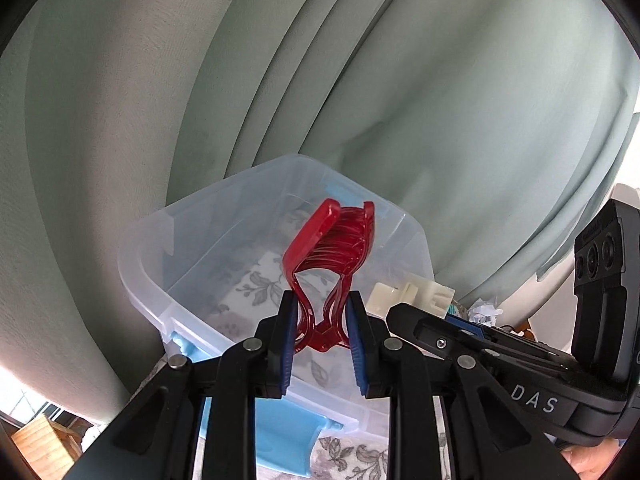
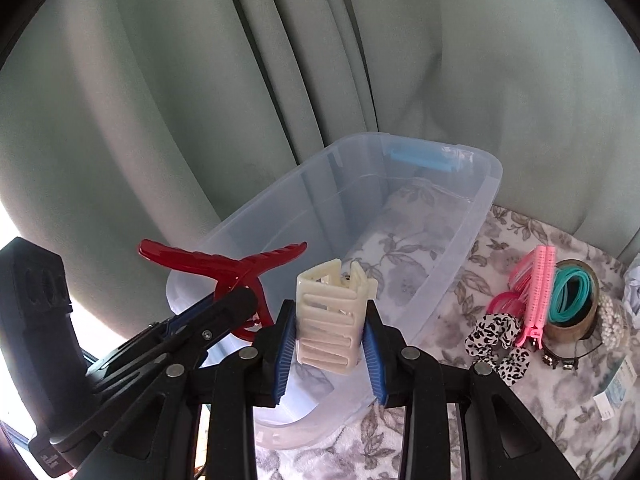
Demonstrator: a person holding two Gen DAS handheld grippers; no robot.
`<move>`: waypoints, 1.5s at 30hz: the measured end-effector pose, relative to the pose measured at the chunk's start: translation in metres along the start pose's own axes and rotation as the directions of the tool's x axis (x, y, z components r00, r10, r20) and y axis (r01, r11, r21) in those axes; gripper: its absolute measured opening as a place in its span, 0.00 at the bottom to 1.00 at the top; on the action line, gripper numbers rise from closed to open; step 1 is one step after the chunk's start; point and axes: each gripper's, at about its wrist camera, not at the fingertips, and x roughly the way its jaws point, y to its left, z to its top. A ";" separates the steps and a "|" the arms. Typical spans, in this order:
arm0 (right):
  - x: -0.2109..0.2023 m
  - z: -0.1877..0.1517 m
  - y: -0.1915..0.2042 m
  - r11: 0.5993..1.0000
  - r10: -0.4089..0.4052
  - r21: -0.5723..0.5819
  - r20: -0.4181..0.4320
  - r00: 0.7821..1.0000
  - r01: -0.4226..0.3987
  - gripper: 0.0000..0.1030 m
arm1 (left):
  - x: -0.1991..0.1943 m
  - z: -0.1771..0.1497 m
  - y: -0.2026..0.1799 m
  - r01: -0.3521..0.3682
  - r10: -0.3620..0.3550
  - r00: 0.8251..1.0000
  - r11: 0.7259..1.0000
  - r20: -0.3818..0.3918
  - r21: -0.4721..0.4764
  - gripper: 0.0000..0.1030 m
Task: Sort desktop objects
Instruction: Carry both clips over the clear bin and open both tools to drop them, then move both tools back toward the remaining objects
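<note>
Your left claw (image 1: 322, 330) is clamped on the red hair clip (image 1: 332, 256), its blue pads (image 1: 289, 344) pressing the clip's two handles together so that the toothed end stands spread open above the clear plastic bin (image 1: 168, 240). From the right wrist view the same red clip (image 2: 224, 268) shows side-on, held up over the bin's near-left corner.

Your right claw (image 2: 329, 346) is closed on the cream hair clip (image 2: 330, 320), gripping it by its slotted sides; it sits upright between the pads, over the near rim of the bin (image 2: 484, 196). From the left wrist view that cream clip (image 1: 412, 294) appears just to the right of the bin, with your right claw's black body below and beside it.

The bin has blue handles at both ends; through its clear floor you see the flowered cloth (image 2: 472, 288) that covers the tabletop.

On the cloth to the right of the bin lies a small heap: a pink hair clip (image 2: 538, 296) lying beside a roll of brown tape (image 2: 576, 308) with teal bands (image 2: 568, 292) resting on top of it, and a leopard-print scrunchie (image 2: 500, 340) in front, touching the pink clip's lower end. Pale green curtains (image 2: 200, 80) hang behind everything
</note>
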 end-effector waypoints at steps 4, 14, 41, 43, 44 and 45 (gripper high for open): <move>0.003 0.002 0.000 1.000 0.005 0.003 0.001 1.000 -0.005 0.35 | 0.003 -0.004 -0.001 -0.001 0.001 1.000 1.000 0.000 0.003 0.24; -0.003 0.001 -0.002 1.000 0.016 0.005 0.010 1.000 -0.016 0.36 | 0.013 -0.004 -0.005 0.004 -0.003 1.000 1.000 -0.013 0.019 0.30; -0.137 -0.006 -0.113 0.949 -0.292 0.194 0.235 0.927 0.249 0.51 | -0.041 0.011 -0.098 0.176 -0.197 0.978 0.959 0.076 0.222 0.56; -0.145 -0.015 -0.139 0.916 -0.365 0.259 0.217 0.906 0.307 0.51 | -0.036 0.004 -0.117 0.203 -0.225 0.973 0.942 0.052 0.268 0.60; -0.147 -0.019 -0.151 0.897 -0.397 0.296 0.206 0.895 0.329 0.51 | -0.037 -0.001 -0.126 0.218 -0.237 0.971 0.933 0.033 0.286 0.60; -0.148 -0.025 -0.164 0.875 -0.424 0.338 0.189 0.886 0.347 0.53 | -0.030 -0.008 -0.137 0.238 -0.249 0.968 0.921 -0.002 0.308 0.60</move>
